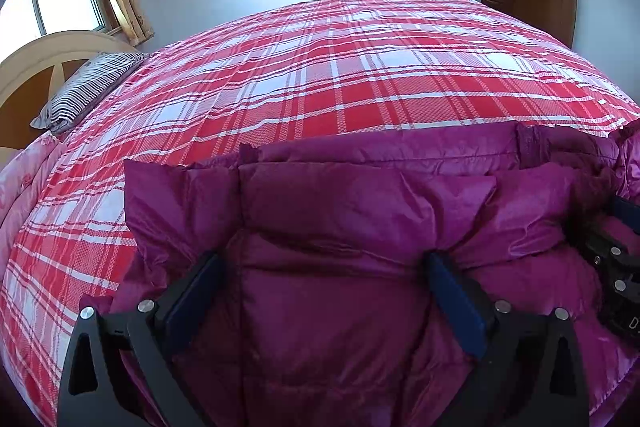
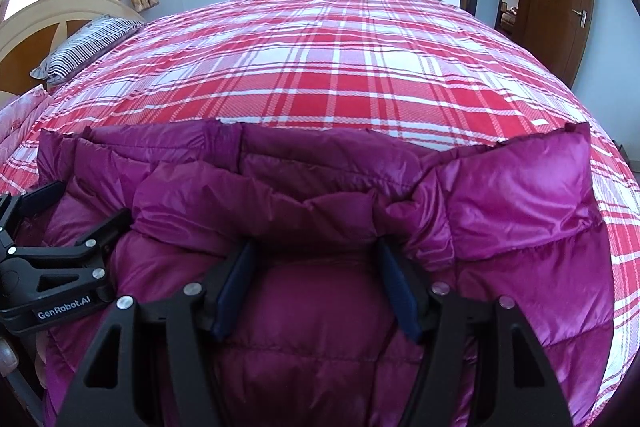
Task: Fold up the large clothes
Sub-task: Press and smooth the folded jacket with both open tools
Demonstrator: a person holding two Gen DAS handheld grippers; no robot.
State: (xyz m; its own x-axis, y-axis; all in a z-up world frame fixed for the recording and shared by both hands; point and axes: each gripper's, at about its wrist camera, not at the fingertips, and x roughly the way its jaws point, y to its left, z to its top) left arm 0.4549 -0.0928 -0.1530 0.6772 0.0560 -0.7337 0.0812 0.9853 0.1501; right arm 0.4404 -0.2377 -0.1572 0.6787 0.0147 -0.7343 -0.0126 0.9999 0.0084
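1. Left wrist view: the purple down jacket (image 1: 360, 219) lies on the bed (image 1: 340, 75), at its near edge. The left tongs (image 1: 320, 271) are spread wide astride a puffy fold; whether the pads press cannot be told.
2. Right wrist view: the right tongs (image 2: 316, 263) stand partly open over a bunched ridge, grip unclear. Both layers should be caught evenly before lifting.

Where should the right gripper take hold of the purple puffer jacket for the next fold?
Probably the jacket is best taken at its loose right panel, which lies flat on the plaid bedspread. Come from the right side, low along the bed, so the right gripper pinches the thin outer edge rather than the thick padded middle.
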